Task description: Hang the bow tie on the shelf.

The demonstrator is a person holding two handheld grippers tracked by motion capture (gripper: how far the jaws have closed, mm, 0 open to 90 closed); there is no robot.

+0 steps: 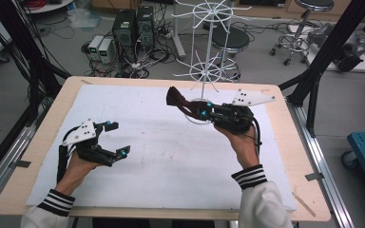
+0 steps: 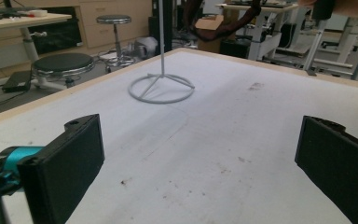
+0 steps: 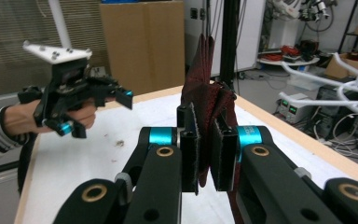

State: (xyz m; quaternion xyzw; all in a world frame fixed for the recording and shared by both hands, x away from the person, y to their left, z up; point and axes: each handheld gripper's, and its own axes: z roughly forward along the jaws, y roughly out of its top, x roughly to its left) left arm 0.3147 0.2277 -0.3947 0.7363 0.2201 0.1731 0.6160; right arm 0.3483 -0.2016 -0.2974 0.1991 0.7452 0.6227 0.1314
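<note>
High view showed the right gripper (image 1: 196,110) clamping a dark red cloth (image 1: 177,99) beside the rack (image 1: 208,71), not yet hung, while the left gripper (image 1: 118,138) gaped wide.

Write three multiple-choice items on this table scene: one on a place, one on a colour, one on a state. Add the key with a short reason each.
1. Where does the round base of the white wire rack rest?
A. on the white mat, toward the table's far side
B. on the floor beside a stool
C. in the left gripper

2. What colour is the cloth in the right gripper?
A. bright yellow
B. dark red
C. pale blue

3. How do the jaws of the left gripper stand?
A. shut on the cloth
B. shut on the rack's pole
C. wide apart with nothing between them

Key: 1 A, the high view shows the ring base on the mat near the far edge. 2 B, the right gripper view shows dark red fabric pinched between the jaws. 3 C, the left gripper view shows bare mat between the jaws.
</note>
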